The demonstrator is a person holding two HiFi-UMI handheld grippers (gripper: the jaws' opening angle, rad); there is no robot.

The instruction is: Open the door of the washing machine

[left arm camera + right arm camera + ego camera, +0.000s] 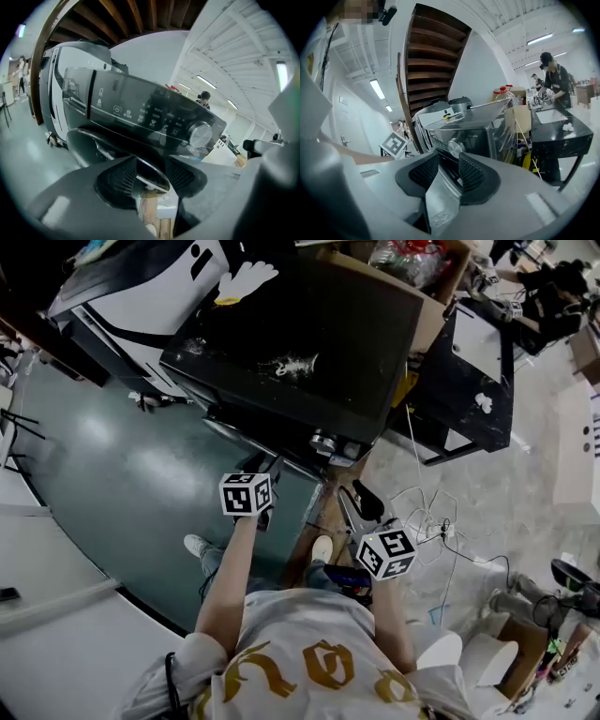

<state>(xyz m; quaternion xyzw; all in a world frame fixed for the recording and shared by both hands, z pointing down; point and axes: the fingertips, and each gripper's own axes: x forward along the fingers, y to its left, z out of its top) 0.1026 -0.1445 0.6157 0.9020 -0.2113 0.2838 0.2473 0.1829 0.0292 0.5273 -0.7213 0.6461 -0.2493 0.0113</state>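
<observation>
The black washing machine (300, 343) stands ahead of me, with its control panel and silver knob (201, 133) above a dark round door (93, 145). My left gripper (270, 468) is up at the machine's front. In the left gripper view it (151, 174) is open, and the door's thin chrome rim runs across the gap without touching either pad. My right gripper (361, 498) is lower and to the right. In the right gripper view its jaws (449, 168) are closed on a silver-grey piece (440, 197) that looks like the door's edge. The knob (456, 147) shows just beyond.
A wooden pallet (314, 521) lies under the machine's front, by my shoes. White cables (431, 521) sprawl on the floor to the right, in front of a black table (469, 381). A white appliance (141, 296) stands to the left. A person (553, 75) works at the table.
</observation>
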